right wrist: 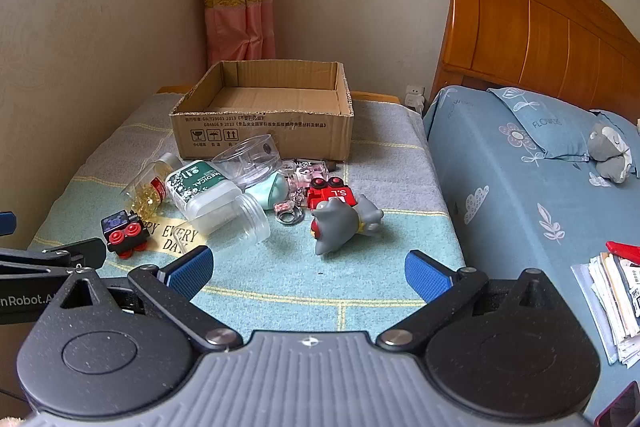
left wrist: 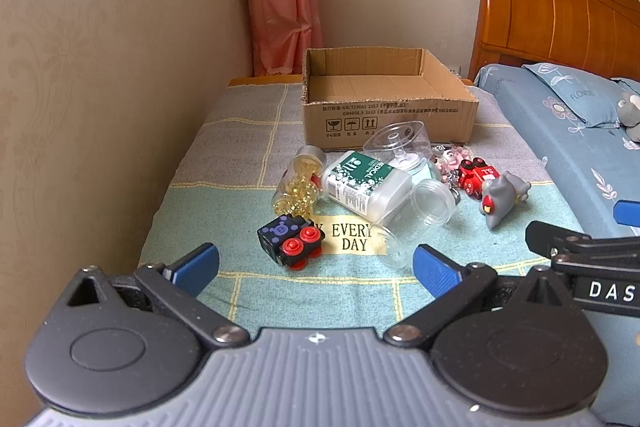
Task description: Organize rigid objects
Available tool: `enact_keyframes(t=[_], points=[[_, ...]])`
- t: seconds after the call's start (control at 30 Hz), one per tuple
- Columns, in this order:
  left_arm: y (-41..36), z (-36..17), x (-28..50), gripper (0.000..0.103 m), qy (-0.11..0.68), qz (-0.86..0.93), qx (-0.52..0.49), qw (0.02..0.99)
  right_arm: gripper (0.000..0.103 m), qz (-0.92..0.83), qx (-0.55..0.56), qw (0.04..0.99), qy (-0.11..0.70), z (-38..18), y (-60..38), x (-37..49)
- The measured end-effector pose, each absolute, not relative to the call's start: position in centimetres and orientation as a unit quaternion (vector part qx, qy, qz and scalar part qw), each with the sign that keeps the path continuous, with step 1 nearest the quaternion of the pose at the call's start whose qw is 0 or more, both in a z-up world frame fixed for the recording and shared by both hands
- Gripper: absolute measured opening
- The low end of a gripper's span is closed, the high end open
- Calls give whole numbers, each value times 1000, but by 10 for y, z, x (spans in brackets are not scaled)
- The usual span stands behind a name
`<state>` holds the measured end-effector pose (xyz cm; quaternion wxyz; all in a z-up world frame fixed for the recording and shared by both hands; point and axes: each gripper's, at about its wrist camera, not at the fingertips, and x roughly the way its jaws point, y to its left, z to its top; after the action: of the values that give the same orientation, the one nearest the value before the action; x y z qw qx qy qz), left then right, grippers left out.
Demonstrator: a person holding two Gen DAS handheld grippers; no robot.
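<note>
Cardboard box [right wrist: 262, 115] looks empty, far back; every toy and jar seemingly lies loose; my left gripper [left wrist: 316, 267] and right gripper [right wrist: 308, 271] hover spread, holding nothing.

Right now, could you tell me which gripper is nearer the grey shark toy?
Right. The right gripper sits just short of the grey shark toy; the left gripper is farther left, before the black toy train.
</note>
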<state>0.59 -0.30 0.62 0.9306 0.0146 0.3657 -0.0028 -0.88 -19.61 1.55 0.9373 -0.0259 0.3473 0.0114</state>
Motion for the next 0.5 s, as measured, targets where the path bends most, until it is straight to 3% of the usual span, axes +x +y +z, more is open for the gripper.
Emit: enact_keyframes(t=[0.5], points=[[-3,4,2,102,366,-3,14,930,103,11,-26,937,347,16,-196,-8]])
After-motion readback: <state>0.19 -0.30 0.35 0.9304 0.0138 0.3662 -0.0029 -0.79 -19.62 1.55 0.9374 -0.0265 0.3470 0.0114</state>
